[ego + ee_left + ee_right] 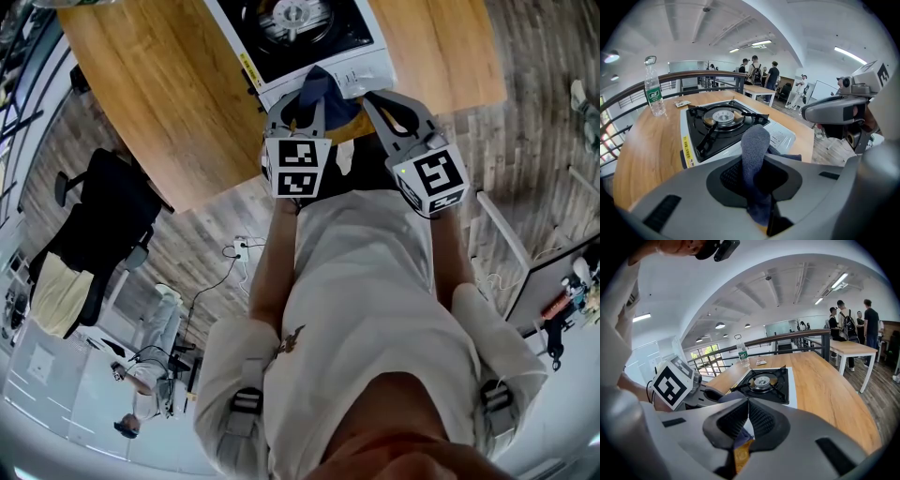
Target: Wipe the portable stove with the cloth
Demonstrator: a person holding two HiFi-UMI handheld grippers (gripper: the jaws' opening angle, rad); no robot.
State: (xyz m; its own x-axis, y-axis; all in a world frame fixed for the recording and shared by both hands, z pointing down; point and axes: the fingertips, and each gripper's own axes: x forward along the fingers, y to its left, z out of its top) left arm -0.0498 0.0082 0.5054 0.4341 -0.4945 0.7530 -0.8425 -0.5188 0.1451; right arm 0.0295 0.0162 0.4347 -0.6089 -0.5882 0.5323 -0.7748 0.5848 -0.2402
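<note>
Nearest, the left tongs (758, 165) pinch the grey cloth (755, 140); the right tongs (746, 405) sit closed on nothing alongside. Beyond them, the portable stove (723, 123) stands on the desk (644, 145). Wiping seems about to start: next, press the cloth down onto the stove's near panel.

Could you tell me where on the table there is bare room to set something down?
The table is bare right of the stove, out to its edge, and left of it, nearer than the bottle. It is crowded at the stove's near edge, where the left gripper holds the cloth beside the right gripper.
</note>
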